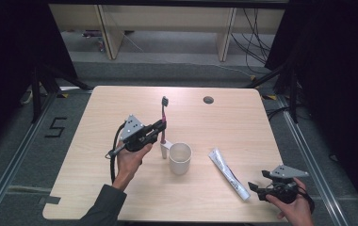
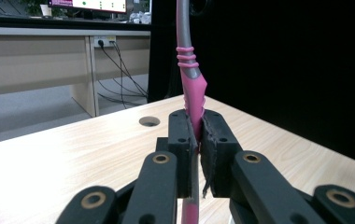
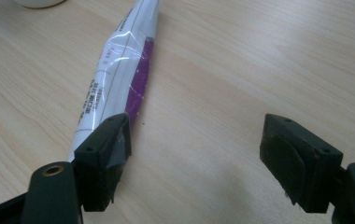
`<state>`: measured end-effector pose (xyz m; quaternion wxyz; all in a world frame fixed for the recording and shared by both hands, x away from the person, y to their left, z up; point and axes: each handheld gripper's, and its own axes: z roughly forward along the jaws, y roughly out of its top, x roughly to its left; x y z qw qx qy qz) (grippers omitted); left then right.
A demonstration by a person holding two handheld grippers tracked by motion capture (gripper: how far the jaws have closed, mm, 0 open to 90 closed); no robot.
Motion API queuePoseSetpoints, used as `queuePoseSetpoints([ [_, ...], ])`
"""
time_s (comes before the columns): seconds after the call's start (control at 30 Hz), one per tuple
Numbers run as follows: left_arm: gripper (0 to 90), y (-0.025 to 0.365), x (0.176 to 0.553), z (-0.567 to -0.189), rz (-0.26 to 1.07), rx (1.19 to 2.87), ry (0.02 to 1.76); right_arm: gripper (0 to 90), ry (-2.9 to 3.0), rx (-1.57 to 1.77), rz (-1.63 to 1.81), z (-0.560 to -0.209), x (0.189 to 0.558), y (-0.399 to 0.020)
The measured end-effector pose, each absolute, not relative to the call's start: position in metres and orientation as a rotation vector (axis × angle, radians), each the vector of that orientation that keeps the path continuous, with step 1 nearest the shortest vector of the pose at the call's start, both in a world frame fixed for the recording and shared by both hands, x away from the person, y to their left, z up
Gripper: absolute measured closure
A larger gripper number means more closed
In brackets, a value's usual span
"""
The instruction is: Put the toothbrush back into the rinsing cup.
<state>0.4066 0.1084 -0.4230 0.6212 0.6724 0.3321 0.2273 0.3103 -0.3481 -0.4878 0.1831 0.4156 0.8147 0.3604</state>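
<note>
My left gripper point(image 1: 161, 126) is shut on a pink and grey toothbrush point(image 1: 163, 117), held upright with its dark head on top, just left of a white cup point(image 1: 180, 158). In the left gripper view the pink handle point(image 2: 193, 95) is clamped between the two black pads. A white and purple toothpaste tube point(image 1: 228, 173) lies flat on the table to the cup's right. My right gripper point(image 1: 257, 187) rests open near the tube's near end; in the right gripper view the tube point(image 3: 119, 79) lies beside the left pad and the gap between the pads is bare table.
The wooden table point(image 1: 120, 101) has a round cable hole point(image 1: 208, 100) near its far edge. A small white object point(image 1: 164, 149) stands at the toothbrush's foot beside the cup. Beyond the table are desk legs, cables and dark curtains.
</note>
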Motion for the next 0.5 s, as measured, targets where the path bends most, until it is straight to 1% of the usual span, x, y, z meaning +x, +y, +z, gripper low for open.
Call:
queuePoseSetpoints([
  [0.2,82.7,0.109,0.408,-0.430,0.513,1.557,0.764,25.7,2.301,1.175,1.016,-0.488,0.310,-0.348],
  [0.27,82.6,0.109,0.409,-0.433,0.491,1.553,0.768,25.7,2.300,1.173,1.015,-0.488,0.310,-0.348],
  [0.5,82.6,0.110,0.408,-0.439,0.489,1.565,0.776,26.0,2.302,1.172,1.019,-0.488,0.310,-0.348],
])
